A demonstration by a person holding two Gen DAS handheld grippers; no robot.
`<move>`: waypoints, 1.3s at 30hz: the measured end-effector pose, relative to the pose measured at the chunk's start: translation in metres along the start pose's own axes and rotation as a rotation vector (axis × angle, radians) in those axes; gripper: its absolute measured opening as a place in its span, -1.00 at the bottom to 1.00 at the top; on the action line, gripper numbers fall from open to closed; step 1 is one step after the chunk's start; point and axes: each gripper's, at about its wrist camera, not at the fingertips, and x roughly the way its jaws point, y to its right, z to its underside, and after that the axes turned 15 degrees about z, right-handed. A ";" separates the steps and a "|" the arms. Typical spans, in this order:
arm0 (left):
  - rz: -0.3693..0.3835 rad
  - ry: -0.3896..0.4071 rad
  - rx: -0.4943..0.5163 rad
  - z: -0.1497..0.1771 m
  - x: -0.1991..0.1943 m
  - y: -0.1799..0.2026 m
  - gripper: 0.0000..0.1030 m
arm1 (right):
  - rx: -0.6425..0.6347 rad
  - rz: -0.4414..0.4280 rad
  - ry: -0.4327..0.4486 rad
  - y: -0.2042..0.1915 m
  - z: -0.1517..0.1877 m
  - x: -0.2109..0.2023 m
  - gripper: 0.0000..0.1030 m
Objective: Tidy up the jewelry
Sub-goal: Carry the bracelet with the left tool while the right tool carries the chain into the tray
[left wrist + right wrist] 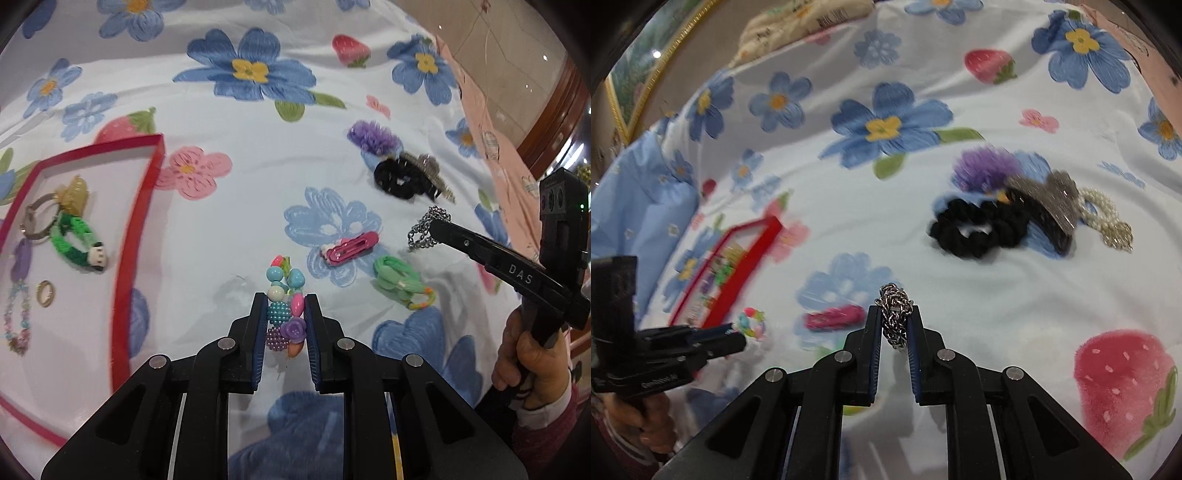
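My left gripper (285,301) is shut on a colourful beaded bracelet (285,295), held just above the flowered cloth. My right gripper (894,310) is shut on a silver chain bracelet (894,317); in the left wrist view it (437,225) holds the chain (424,229) above the cloth at the right. The red-edged tray (127,236) lies to the left and holds a green braided band (75,240), a metal ring (46,293), a key ring and a pastel bead strand. The tray (746,258) shows blurred in the right wrist view.
On the cloth lie a pink hair clip (351,249), a green hair tie (397,282), a black scrunchie (975,229), a purple fuzzy tie (986,166), a glittery claw clip (1045,203) and a pearl strand (1108,221). A pink sheet (491,140) borders the right.
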 end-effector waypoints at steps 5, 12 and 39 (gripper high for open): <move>-0.003 0.066 -0.023 0.002 -0.033 -0.005 -0.66 | -0.002 -0.078 0.029 -0.020 -0.007 -0.018 -0.74; -0.022 0.136 -0.048 0.007 -0.074 -0.018 -0.66 | -0.049 -0.167 0.035 -0.059 -0.009 -0.031 -0.74; -0.147 0.252 -0.258 0.057 -0.159 -0.118 -0.66 | -0.287 -0.401 -0.037 -0.216 0.003 -0.021 -0.74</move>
